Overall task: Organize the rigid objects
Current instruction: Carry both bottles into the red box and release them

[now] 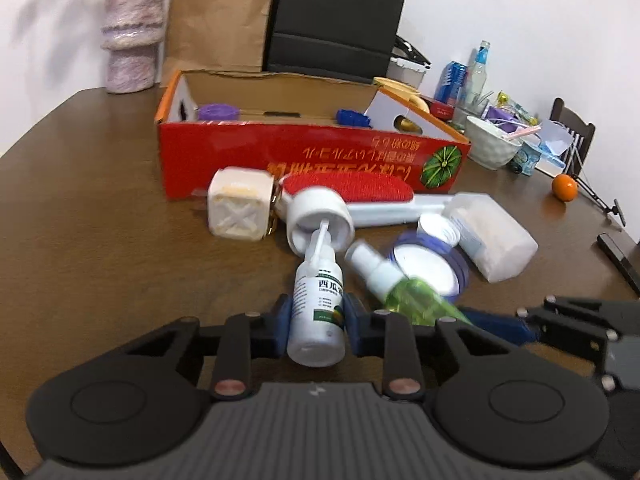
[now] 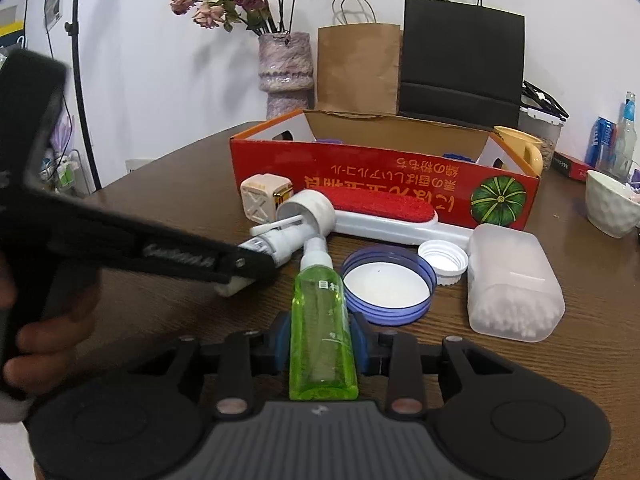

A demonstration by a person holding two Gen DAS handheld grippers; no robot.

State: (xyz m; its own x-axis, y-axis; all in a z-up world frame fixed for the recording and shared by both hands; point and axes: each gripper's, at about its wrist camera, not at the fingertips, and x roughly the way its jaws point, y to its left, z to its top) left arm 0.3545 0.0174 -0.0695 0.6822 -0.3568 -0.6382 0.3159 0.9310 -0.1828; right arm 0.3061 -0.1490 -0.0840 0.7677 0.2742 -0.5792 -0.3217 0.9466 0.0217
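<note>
Trouble I foresee: my left gripper point(image 1: 316, 322) clamps the white bottle point(image 1: 318, 312), right gripper point(image 2: 320, 340) the green bottle point(image 2: 322, 332), and lifting could snag that white cap point(image 1: 320, 218) at centre frame.

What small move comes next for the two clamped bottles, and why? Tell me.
Probably lift both straight up. The left hand-held gripper is shut on the white spray bottle and the right hand-held gripper on the green spray bottle, and the open red box sits just beyond the loose blue lid.

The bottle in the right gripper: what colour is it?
Translucent green bottle, white spray top; clearest in the right wrist view.
</note>
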